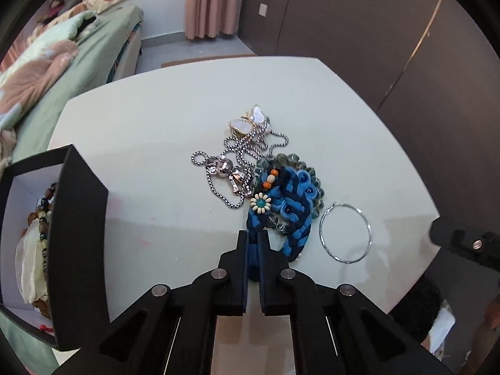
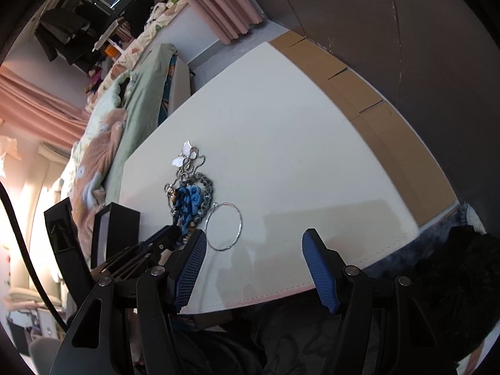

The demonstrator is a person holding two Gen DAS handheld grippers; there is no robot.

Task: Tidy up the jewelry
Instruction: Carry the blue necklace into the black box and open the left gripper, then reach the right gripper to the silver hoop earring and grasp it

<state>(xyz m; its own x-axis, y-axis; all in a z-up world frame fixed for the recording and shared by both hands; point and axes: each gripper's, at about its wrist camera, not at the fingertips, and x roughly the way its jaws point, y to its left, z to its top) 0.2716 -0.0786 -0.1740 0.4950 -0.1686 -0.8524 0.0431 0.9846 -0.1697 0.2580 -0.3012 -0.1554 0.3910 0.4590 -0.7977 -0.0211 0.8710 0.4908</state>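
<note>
Left tongs [image 1: 253, 237] are seen closed narrowly on the near end of the blue braided bracelet [image 1: 293, 206], which lies on the white bench [image 1: 156, 125] at the centre of the left wrist view, partly over a grey-green bead bracelet [image 1: 290, 159]. At 11 o'clock of it a silver chain necklace [image 1: 237, 168] with a bear charm and a butterfly pendant [image 1: 247, 122] is tangled; at 3 o'clock a thin silver hoop [image 1: 345, 232] lies apart. The black box [image 1: 81, 218] at 9 o'clock already holds beaded strands, so sorting is judged partly done; four pieces remain outside it. Right tongs [image 2: 254, 250] are spread wide and empty, near the hoop [image 2: 223, 226]. Box contents are shown only by the left view; only the right view shows the cardboard strip [image 2: 375, 118] along the bench's far edge.
</note>
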